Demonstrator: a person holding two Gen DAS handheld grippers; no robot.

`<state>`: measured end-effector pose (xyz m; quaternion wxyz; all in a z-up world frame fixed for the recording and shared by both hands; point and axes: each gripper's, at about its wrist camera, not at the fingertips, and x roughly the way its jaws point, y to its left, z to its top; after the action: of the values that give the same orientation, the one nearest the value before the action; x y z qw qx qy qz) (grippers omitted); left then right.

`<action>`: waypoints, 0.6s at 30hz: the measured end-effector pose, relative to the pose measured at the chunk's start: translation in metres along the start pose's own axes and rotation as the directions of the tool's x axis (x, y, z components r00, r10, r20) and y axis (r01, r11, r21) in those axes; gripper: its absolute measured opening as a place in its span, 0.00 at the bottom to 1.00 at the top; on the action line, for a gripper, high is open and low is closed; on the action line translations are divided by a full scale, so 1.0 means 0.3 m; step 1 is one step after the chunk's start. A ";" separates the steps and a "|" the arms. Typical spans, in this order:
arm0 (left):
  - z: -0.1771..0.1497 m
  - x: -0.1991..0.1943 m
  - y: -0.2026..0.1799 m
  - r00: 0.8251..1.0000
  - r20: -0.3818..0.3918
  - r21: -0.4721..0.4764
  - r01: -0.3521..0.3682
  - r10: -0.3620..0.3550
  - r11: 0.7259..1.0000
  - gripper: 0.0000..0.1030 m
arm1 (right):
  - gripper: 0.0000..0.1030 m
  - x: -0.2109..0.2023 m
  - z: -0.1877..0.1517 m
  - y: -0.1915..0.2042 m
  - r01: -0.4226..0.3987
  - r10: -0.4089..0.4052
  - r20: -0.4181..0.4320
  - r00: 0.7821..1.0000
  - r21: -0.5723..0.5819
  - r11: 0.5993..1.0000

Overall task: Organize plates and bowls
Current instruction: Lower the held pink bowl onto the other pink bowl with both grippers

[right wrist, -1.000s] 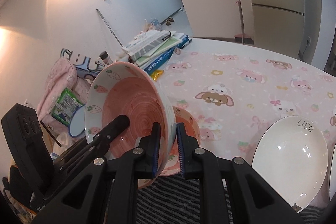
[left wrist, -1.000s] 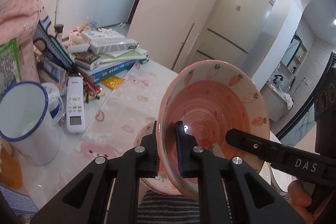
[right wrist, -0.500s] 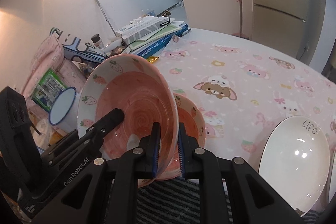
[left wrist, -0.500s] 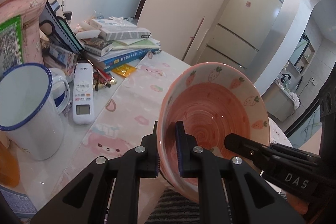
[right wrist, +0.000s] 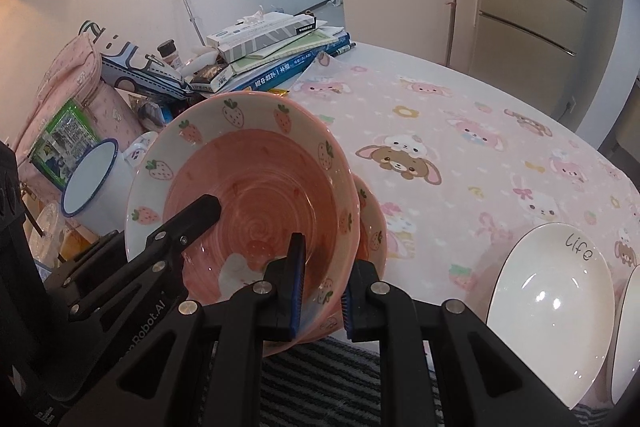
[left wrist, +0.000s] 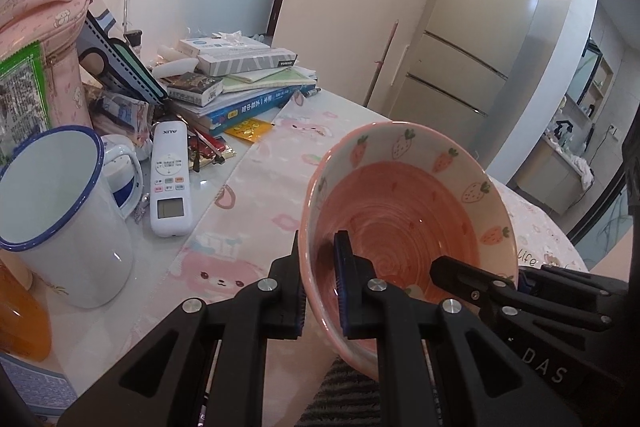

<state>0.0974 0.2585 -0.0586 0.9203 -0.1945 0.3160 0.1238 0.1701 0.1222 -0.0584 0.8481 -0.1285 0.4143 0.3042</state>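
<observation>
A pink strawberry bowl (right wrist: 248, 195) hangs tilted above the table, pinched at opposite rims by both grippers; the left gripper (left wrist: 320, 291) is clamped on the rim at the bowl's 9 o'clock, one pad inside and one outside; the right gripper (right wrist: 320, 291) straddles the rim at 5 o'clock in its own view, pads a little apart, so it may be letting go. Directly beneath sits a second bowl (right wrist: 374, 223) of the same pattern, seemingly the nesting target. Glazed ceramic, the bowl is likely stiff, fairly heavy, slick and chip-prone; the rim wall is the only sound hold, and contact with the lower bowl wants care. At 3 o'clock in the right view lies a white plate (right wrist: 552, 311) marked "life", near but clear of the bowls; at 9 o'clock stand an enamel mug (left wrist: 60, 215), a remote (left wrist: 170, 179) and stacked books (left wrist: 248, 87), crowding that edge of the table (right wrist: 460, 155).
</observation>
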 end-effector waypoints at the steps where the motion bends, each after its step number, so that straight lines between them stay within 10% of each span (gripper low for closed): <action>1: 0.001 0.000 -0.001 1.000 0.000 0.000 -0.002 0.002 1.000 0.10 | 0.17 -0.001 -0.001 0.006 0.013 -0.013 0.002 1.000 -0.011 1.000; 18: 0.005 0.020 -0.068 0.994 -0.007 0.088 -0.108 0.109 0.990 0.10 | 0.18 0.021 0.008 -0.046 0.000 0.002 -0.070 0.998 0.022 1.000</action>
<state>0.1099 0.2415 -0.0556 0.9179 -0.1373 0.3368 0.1584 0.1832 0.1151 -0.0622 0.8342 -0.1294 0.4474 0.2952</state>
